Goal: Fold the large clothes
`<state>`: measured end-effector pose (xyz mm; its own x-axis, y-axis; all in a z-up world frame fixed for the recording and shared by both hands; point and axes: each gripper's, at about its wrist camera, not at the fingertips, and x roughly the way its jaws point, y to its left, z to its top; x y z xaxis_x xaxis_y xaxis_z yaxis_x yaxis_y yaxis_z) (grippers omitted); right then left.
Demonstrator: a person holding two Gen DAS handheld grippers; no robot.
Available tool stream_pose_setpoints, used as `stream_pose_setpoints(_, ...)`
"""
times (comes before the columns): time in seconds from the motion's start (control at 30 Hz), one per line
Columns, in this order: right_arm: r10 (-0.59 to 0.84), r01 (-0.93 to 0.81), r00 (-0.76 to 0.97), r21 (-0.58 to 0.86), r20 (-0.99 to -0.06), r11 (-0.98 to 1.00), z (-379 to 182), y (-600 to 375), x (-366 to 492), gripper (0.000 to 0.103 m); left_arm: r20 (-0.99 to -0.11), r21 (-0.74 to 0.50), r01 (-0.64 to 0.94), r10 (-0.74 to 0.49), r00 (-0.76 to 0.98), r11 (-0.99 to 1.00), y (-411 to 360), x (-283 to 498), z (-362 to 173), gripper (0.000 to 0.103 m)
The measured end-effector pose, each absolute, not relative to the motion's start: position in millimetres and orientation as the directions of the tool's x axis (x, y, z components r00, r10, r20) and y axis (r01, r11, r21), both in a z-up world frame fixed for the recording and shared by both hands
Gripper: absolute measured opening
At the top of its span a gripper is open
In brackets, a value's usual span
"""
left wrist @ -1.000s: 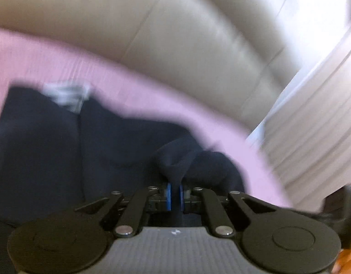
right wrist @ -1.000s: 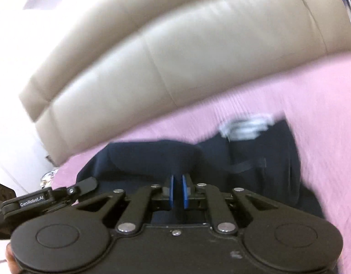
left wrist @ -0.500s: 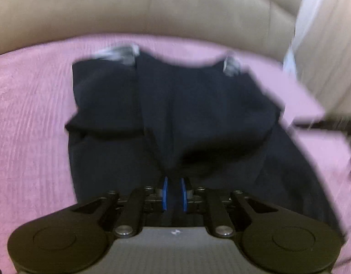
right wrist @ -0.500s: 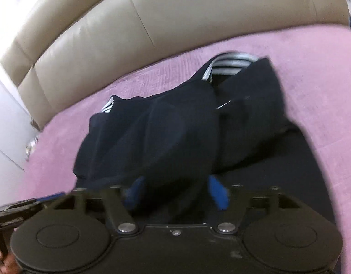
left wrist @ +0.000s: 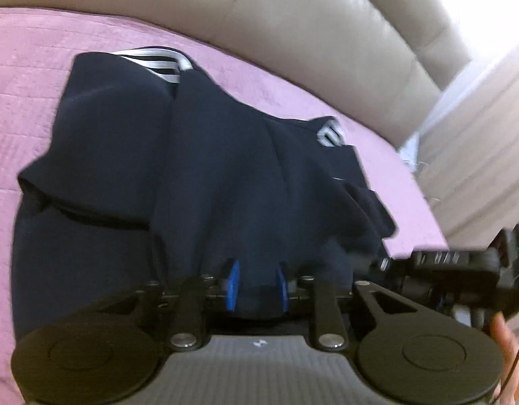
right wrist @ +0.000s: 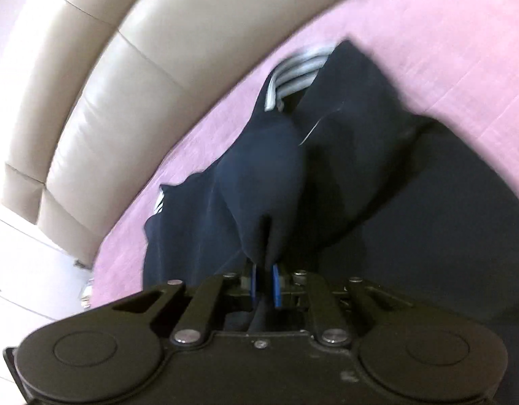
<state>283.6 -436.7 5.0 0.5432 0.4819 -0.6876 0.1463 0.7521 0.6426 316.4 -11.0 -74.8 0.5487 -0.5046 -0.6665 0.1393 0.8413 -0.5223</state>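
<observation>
The dark navy garment [left wrist: 225, 175] lies on the pink bed cover [left wrist: 30, 77], partly folded: a side panel is turned in over the middle, and the striped cuffs [left wrist: 158, 62] sit at the far edge near the beige headboard [left wrist: 293, 10]. Judging by this, the sides are gathered in, but the cloth is rumpled and the lengthwise fold is not yet done.

The left claw [left wrist: 256, 285] is opening, its blue pads standing apart with a fold of navy cloth between them; the pads do not seem to press it. The right claw [right wrist: 264, 283] is closing and nearly shut, pinching a raised peak of the garment [right wrist: 269, 182].

At the right of the left view, the other handle and part of a hand [left wrist: 502, 337] crowd the near corner. Nothing else lies on the bed cover around the garment.
</observation>
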Motion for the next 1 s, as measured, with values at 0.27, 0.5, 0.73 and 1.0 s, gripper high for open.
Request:
stream_pose_setpoints(0.27, 0.377, 0.079, 0.467, 0.462, -0.8, 0.883, 19, -436, 279, 0.042, -0.759, -0.37, 0.201, -0.42, 0.497, 0.907, -37, 304, -84, 0.022)
stream_pose_setpoints(0.5, 0.32, -0.142, 0.545, 0.291, -0.775, 0.946, 38, -366, 279, 0.046, -0.656, -0.366, 0.211, -0.412, 0.632, 0.906, -26, 284, -39, 0.038)
stream_pose_setpoints(0.73, 0.266, -0.098, 0.467, 0.25, -0.843, 0.963, -8, -374, 273, 0.029, -0.838, -0.309, 0.064, -0.304, 0.453, 0.949, -38, 302, -103, 0.015)
stream_pose_setpoints(1.0, 0.318, -0.185, 0.528, 0.259, -0.788, 0.948, 59, -426, 207, 0.075, -0.78, -0.3, 0.105, -0.307, 0.544, 0.948, -5, 227, -51, 0.021)
